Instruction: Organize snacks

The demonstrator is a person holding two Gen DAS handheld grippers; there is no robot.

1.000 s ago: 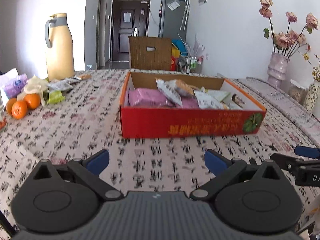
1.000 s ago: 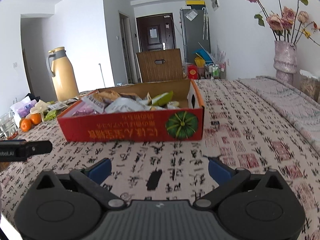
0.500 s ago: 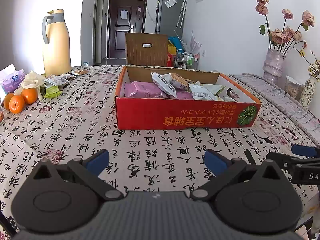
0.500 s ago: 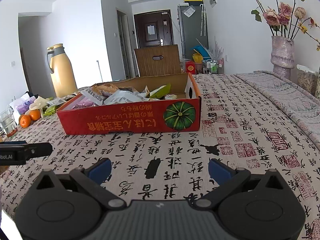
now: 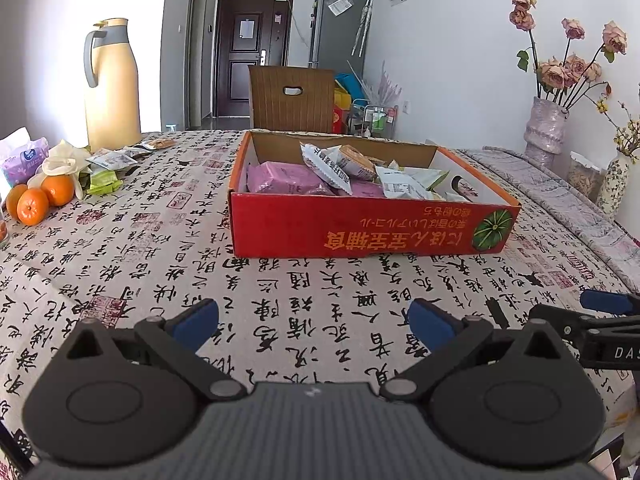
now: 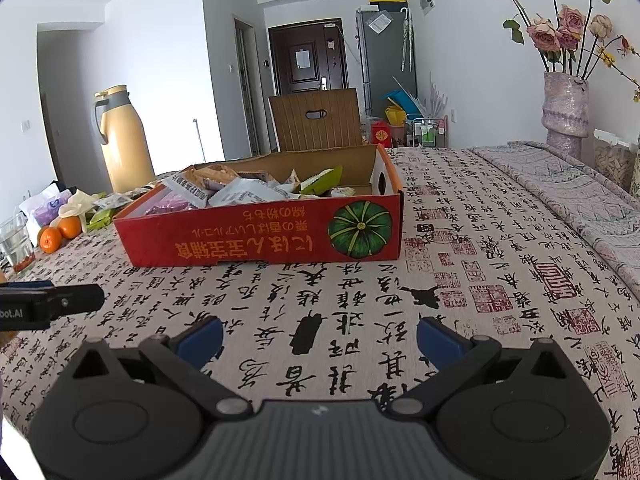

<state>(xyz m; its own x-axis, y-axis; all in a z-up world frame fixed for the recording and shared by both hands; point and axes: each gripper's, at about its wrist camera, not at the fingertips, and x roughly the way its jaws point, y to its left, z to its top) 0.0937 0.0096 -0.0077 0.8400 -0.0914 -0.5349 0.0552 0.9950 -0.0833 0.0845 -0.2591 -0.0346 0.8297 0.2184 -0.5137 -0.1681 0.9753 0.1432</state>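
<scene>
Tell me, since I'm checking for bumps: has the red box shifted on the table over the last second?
Cannot tell. The red box sits lower and farther in the left wrist view, but the thermos shifts too, so the camera moved.

One red cardboard box (image 5: 372, 228) is sitting on the table, one pumpkin picture (image 5: 492, 229) showing on its front. Inside, two pink packets (image 5: 286, 178) are lying flat, with roughly four pale or white packets (image 5: 400, 187) piling over them; exact packet count is not readable. Two oranges (image 5: 42, 198) are sitting at the left edge, two green packets (image 5: 103, 180) lying beside them. One yellow thermos jug (image 5: 112, 88) is standing behind. One chair (image 5: 292, 100) is showing at the far end. Two vases (image 5: 546, 132) are standing at right. Two grippers are showing, left gripper (image 5: 314, 322) and right gripper (image 6: 320, 336), each spreading two blue pads (image 5: 196, 322)
</scene>
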